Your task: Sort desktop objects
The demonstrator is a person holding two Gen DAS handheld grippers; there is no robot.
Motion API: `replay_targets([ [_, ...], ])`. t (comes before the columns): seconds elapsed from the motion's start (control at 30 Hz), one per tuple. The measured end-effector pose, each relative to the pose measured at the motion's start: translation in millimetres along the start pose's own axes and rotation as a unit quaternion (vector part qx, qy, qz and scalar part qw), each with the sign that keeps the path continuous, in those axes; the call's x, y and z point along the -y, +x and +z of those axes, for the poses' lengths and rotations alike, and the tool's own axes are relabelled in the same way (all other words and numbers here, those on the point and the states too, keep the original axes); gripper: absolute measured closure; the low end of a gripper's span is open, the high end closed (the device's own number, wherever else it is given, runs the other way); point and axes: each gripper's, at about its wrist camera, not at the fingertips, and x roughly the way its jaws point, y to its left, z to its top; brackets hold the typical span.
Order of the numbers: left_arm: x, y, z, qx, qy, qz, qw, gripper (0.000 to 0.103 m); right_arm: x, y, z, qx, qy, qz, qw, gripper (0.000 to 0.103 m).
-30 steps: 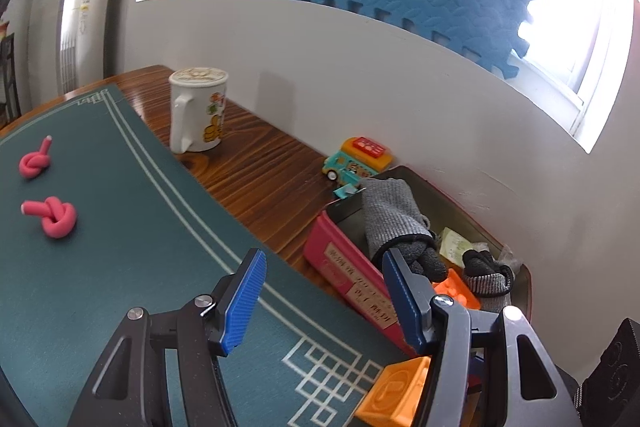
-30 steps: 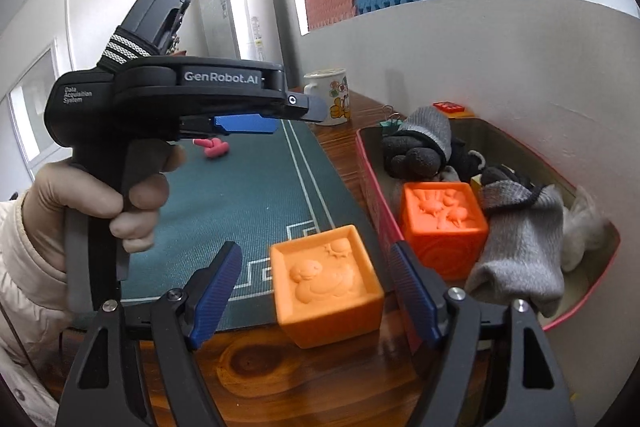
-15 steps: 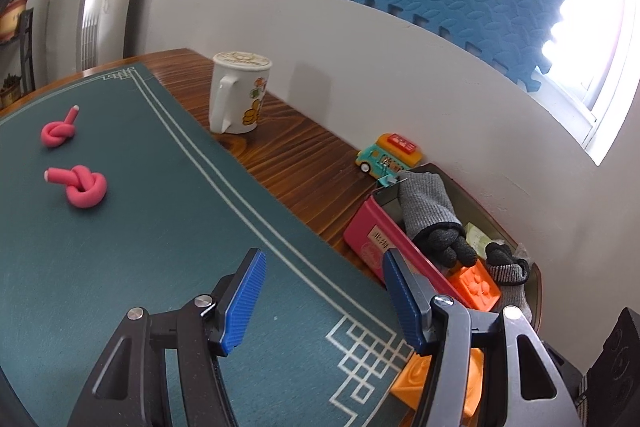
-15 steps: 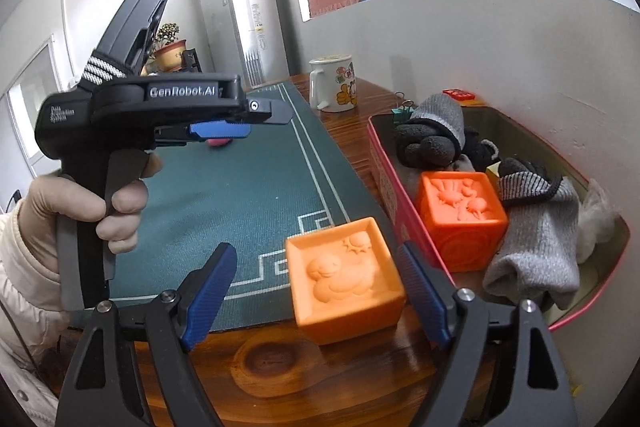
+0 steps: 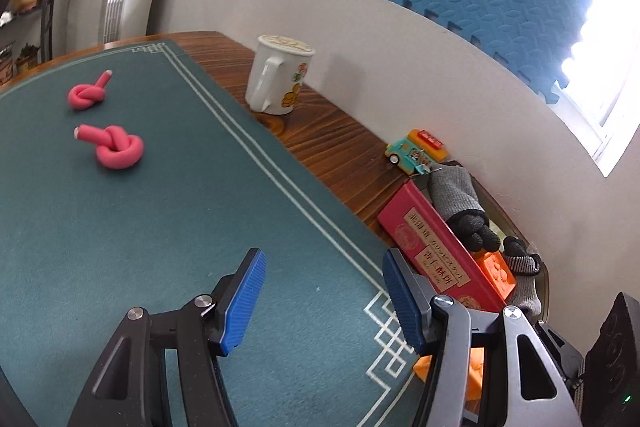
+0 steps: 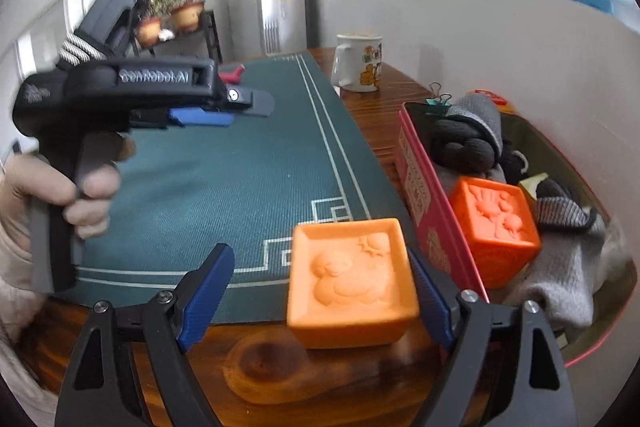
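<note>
An orange toy block with a duck relief sits on the wood at the green mat's near edge. My right gripper is open around it, the right finger close to its side. A red tin box holds a second orange block, grey socks and dark gloves. My left gripper is open and empty above the mat; it also shows in the right wrist view. Two pink knotted ropes lie far left on the mat.
A white cartoon mug stands on the wooden table by the wall. A toy bus sits behind the red box. A binder clip is at the box's far corner.
My left gripper has swung left and away from the box, over the mat towards the pink ropes. My right gripper has moved closer to the orange duck block, which now sits between its fingers.
</note>
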Motion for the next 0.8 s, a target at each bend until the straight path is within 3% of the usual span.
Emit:
replay_targets([
  [0.07,-5,-4,-1,0.003,-0.006,0.000,1.0000,0.040,0,3,1,-0.001,0.000,-0.014,1.000,0.022],
  [0.13,-11,-7,-2,0.006,-0.012,0.002,0.9999,0.040,9,0,3,0.001,0.023,-0.028,0.999,0.044],
  [0.17,-14,-8,-2,0.006,-0.015,0.003,0.9999,0.040,17,-3,5,0.001,0.043,-0.023,0.999,0.046],
  [0.33,-21,-9,-4,0.001,-0.025,0.002,0.9997,0.040,24,-14,6,0.013,0.073,-0.020,0.997,0.047],
  [0.47,-23,-13,-5,0.003,-0.025,0.002,0.9997,0.040,27,-40,20,0.066,0.086,-0.028,0.994,0.047],
  [0.63,-26,-16,-7,0.004,-0.025,0.003,0.9997,0.040,58,-66,41,0.129,0.127,-0.117,0.977,0.047],
  [0.8,-33,-20,-7,0.007,-0.032,0.008,0.9994,0.040,94,-71,52,0.146,0.173,-0.227,0.947,0.045],
])
